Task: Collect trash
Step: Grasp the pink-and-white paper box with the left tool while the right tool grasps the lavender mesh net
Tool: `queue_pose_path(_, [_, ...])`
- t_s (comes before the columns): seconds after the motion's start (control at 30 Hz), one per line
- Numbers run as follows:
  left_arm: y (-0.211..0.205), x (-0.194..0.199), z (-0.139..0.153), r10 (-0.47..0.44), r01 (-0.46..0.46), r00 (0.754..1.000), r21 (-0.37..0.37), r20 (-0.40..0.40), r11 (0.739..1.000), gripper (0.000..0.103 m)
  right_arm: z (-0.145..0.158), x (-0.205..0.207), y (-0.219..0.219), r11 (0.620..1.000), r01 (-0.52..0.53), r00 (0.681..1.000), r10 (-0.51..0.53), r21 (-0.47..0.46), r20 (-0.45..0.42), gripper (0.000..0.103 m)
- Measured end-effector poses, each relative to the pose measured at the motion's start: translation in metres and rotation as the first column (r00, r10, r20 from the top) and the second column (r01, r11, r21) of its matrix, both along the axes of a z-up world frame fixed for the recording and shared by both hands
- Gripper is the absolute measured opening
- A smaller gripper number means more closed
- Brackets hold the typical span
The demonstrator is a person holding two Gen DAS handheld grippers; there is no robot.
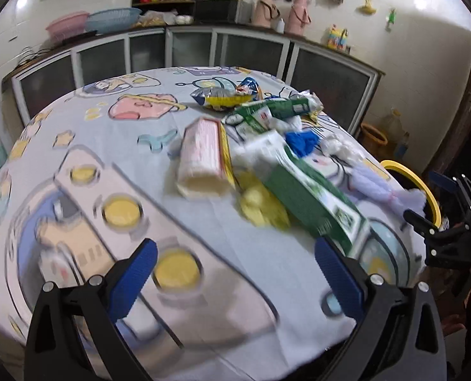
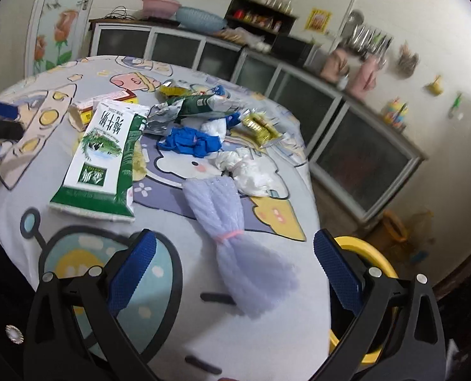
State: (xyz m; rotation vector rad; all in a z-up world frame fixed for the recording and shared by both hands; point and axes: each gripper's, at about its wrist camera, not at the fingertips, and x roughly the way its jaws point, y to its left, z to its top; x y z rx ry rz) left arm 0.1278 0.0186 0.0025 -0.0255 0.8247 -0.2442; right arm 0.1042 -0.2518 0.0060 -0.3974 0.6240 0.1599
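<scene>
In the right wrist view the right gripper (image 2: 235,265) sits at the bottom of the frame with its blue-padded fingers (image 2: 133,271) spread wide and nothing between them; the lilac mesh bundle (image 2: 232,231), cinched by a pink band, lies on the cartoon tablecloth (image 2: 267,324) with its flared lower end in the gap between the fingers, touching neither pad. Just behind the right finger, at the lower right of the frame, the yellow rim of a bin (image 2: 362,249) shows past the table edge. Further up and to the left lies a flattened green and white milk carton (image 2: 103,158), and beyond the mesh come crumpled white tissue (image 2: 251,171), a blue glove (image 2: 192,141), a gold foil wrapper (image 2: 261,127) and a crushed green carton (image 2: 200,104) in the middle of the frame. In the left wrist view the left gripper (image 1: 235,270) is likewise spread wide and empty at the bottom of the frame, over bare cloth; the near end of the green carton (image 1: 311,200) lies just beside its right finger, though blur hides whether they touch. Above it, mid-frame, lie a pink striped box (image 1: 202,155) and yellow scraps (image 1: 261,206), and a snack bag (image 1: 222,95) sits further up. The right gripper appears at the right edge of this frame (image 1: 439,222), near the mesh's tip.
</scene>
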Motion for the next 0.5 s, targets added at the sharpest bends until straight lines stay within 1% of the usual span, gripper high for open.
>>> queue_pose_path(0.07, [0.008, 0.026, 0.005, -0.003, 0.003, 0.999, 0.010, -0.042, 1.000, 0.096, -0.003, 0.017, -0.006, 1.000, -0.003, 0.998, 0.003, -0.001, -0.055, 0.095])
queue_pose_path(0.1, [0.012, 0.041, 0.006, 0.001, 0.000, 0.998, 0.011, -0.066, 1.000, 0.096, -0.002, 0.022, -0.009, 1.000, 0.000, 0.998, 0.001, 0.011, -0.067, 0.095])
queue_pose_path(0.13, [0.016, 0.053, 0.006, -0.015, 0.015, 0.997, -0.002, -0.078, 1.000, 0.096, -0.003, 0.030, -0.013, 0.999, 0.010, 0.995, -0.007, 0.036, -0.097, 0.095])
queue_pose_path(0.2, [0.018, 0.074, 0.004, -0.009, 0.012, 0.994, 0.023, -0.106, 1.000, 0.096, -0.002, 0.038, -0.018, 0.998, 0.026, 0.991, -0.017, 0.061, -0.132, 0.095])
queue_pose_path(0.27, [0.018, 0.096, 0.003, -0.002, 0.008, 0.993, 0.056, -0.114, 0.998, 0.096, -0.003, 0.044, -0.020, 0.997, 0.037, 0.988, -0.027, 0.066, -0.150, 0.095])
queue_pose_path(0.37, [0.013, 0.131, 0.003, -0.011, 0.020, 0.986, 0.056, -0.164, 0.998, 0.096, -0.007, 0.056, -0.017, 0.997, 0.031, 0.983, -0.018, 0.069, -0.185, 0.095])
queue_pose_path(0.43, [0.009, 0.153, 0.002, -0.003, 0.014, 0.983, 0.059, -0.182, 0.998, 0.096, -0.007, 0.060, -0.014, 0.997, 0.021, 0.979, -0.004, 0.080, -0.204, 0.095])
queue_pose_path(0.5, [0.004, 0.177, -0.004, -0.002, 0.017, 0.975, 0.066, -0.223, 0.998, 0.096, -0.005, 0.066, -0.012, 0.996, 0.008, 0.975, 0.012, 0.087, -0.221, 0.095])
